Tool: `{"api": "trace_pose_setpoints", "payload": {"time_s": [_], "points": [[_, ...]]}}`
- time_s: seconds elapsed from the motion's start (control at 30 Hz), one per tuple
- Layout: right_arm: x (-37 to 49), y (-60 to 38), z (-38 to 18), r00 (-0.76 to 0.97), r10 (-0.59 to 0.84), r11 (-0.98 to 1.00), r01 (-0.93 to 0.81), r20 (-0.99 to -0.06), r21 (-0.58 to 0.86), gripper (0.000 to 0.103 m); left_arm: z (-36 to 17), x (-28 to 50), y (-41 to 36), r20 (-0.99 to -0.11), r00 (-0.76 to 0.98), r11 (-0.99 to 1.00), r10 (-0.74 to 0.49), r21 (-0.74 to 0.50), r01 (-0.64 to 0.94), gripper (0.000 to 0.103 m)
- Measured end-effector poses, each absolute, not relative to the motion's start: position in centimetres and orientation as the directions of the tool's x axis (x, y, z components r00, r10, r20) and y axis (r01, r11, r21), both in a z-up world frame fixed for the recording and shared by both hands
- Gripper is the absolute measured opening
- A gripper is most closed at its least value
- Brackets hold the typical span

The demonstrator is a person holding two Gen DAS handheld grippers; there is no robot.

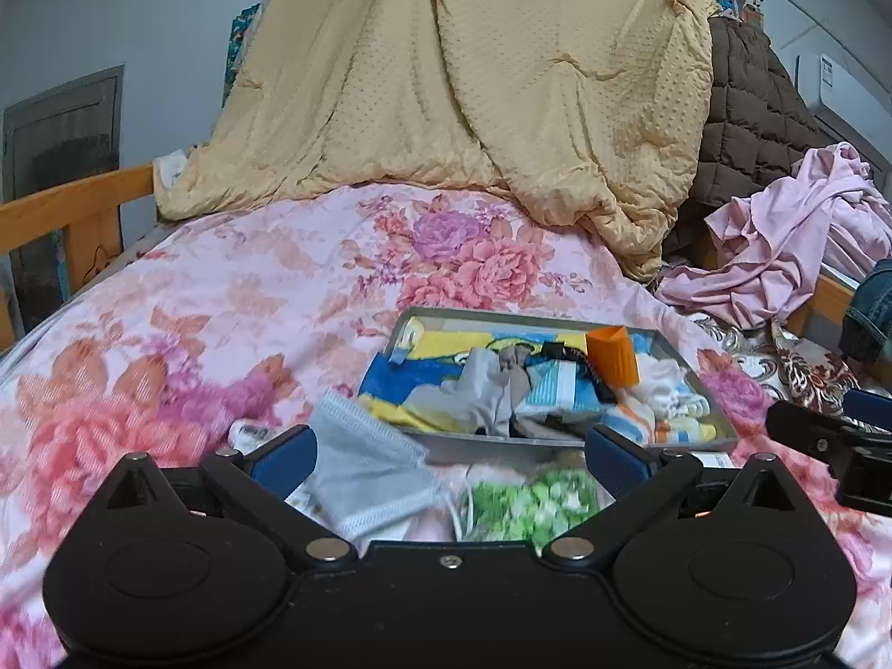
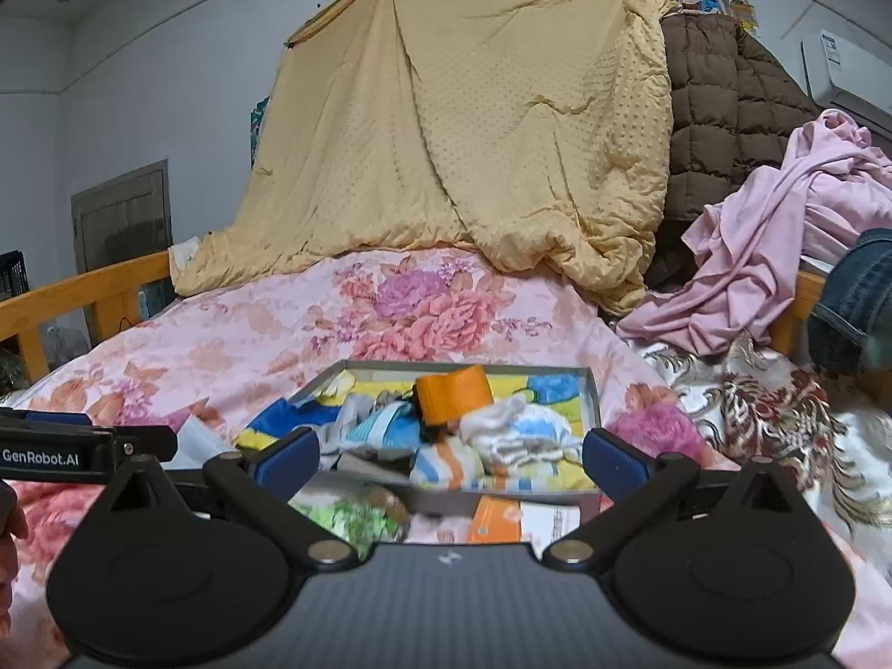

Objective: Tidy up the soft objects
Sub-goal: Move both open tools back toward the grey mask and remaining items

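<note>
Loosely heaped socks [image 1: 658, 390], cloths, grey tray [image 1: 557, 324], floral bedspread [image 1: 223, 301]

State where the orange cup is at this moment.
In both wrist views the orange cup sits inside the grey tray on the floral bedspread, toward the tray's far right part, among the socks.

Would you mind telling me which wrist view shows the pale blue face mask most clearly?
The left wrist view: the face mask lies unfolded on the floral bedspread, just before the grey tray. In the right wrist view, only a pale sliver shows, behind the left gripper's finger.
</note>
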State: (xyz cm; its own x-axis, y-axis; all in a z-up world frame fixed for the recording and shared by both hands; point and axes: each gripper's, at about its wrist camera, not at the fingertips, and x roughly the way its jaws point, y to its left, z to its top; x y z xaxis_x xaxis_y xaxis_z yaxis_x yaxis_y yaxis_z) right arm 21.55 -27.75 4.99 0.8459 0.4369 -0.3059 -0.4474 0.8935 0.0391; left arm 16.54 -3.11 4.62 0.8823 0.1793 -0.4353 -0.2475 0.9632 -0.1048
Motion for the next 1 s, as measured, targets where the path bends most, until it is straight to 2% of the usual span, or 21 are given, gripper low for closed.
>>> {"api": "trace_pose_setpoints", "payload": {"time_s": [0.6, 1.0], "points": [[15.1, -28.7, 3.5, 0.834, 0.406, 0.909, -0.41, -0.374, 0.072, 0.103, 2.3, 9.4, -2.3, -0.476, 0.859, 0.966, 0.188, -0.07, -0.25, 0.102], [14.0, -25.1, 1.2, 0.762, 0.449, 0.857, -0.515, -0.467, -0.015, 0.103, 0.1, 8.1, -0.1, -0.534, 0.817, 0.946, 0.217, -0.093, -0.312, 0.102]]}}
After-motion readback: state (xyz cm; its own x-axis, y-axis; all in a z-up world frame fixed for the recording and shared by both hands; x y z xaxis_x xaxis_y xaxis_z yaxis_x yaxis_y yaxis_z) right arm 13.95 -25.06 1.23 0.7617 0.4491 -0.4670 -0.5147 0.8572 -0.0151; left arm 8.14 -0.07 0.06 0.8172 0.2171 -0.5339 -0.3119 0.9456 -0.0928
